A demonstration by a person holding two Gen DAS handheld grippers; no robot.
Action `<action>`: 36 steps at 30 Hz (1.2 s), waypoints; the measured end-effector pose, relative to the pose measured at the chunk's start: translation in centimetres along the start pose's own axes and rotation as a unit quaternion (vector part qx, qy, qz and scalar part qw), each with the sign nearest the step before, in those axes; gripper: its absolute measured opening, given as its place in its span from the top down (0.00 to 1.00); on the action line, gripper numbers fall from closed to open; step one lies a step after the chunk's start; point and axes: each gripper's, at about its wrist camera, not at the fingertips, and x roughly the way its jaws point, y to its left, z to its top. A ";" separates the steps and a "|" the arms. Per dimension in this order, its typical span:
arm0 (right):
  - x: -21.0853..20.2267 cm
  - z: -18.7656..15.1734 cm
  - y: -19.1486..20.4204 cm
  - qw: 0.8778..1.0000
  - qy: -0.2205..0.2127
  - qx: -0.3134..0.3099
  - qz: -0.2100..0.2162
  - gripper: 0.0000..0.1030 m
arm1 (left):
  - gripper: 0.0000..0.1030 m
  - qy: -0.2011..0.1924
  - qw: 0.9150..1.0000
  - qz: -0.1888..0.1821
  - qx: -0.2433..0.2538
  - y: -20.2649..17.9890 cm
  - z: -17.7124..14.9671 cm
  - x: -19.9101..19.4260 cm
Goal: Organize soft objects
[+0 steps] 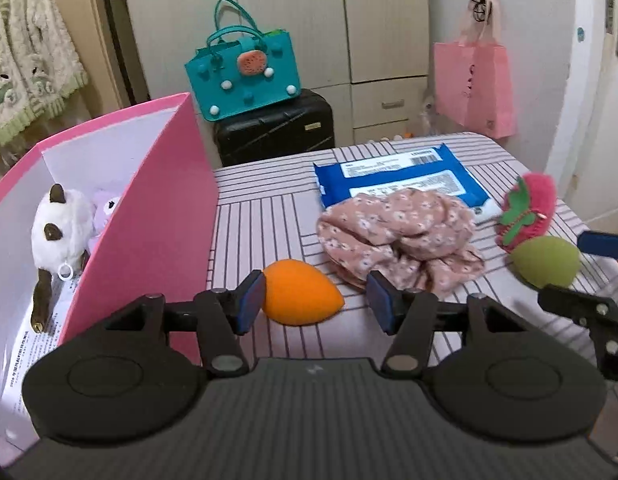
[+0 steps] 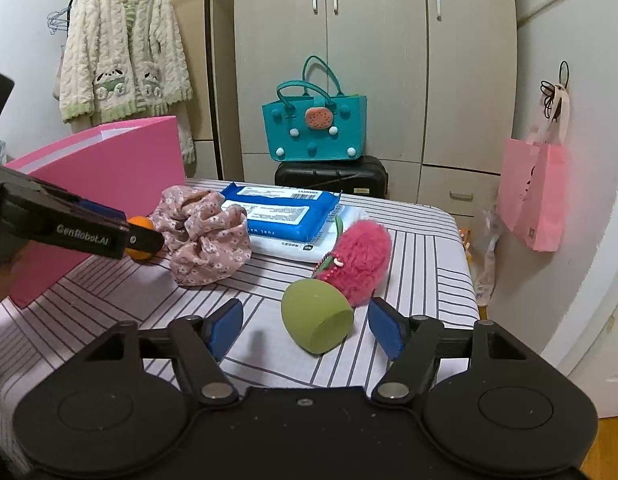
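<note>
Both grippers stand spread wide, each lined up on its own teardrop sponge, and neither pinches anything yet. The left gripper (image 1: 315, 300) frames the orange teardrop-shaped foam sponge (image 1: 301, 294), which lies on the striped tablecloth (image 1: 269, 216) just beside the outer wall of the tall pink cardboard box (image 1: 161, 208); the sponge sits nearer the left blue pad than the right, with its tip pointing away from the box. The right gripper (image 2: 305, 330) brackets the green teardrop-shaped foam sponge (image 2: 317, 316), which lies well away from the box, touching or nearly touching the fluffy red strawberry plush (image 2: 361, 260). To do the pick well, each claw probably needs centring over the fat belly of its sponge, not the tapered end, since soft foam squeezed near the tip would likely squirt out. A gentle close should suffice. The green one calls for care not to catch the plush's fur. The box already holds a white and brown plush cat (image 1: 59, 232), so the sponges likely belong beside it, lifted clear over the high pink rim.
</note>
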 end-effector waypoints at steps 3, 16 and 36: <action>0.3 -0.4 0.2 1.000 -0.007 -0.003 -0.010 0.28 | 0.40 -0.003 1.000 0.008 -0.007 0.1 0.0 0.5; 2.1 0.2 -0.7 0.999 0.033 0.022 0.007 0.29 | 0.59 -0.012 0.998 0.054 -0.027 0.2 -0.5 0.9; 1.4 -0.3 0.2 0.998 0.034 0.040 0.036 0.58 | 0.67 -0.011 0.996 -0.061 -0.059 -1.3 -2.1 -3.6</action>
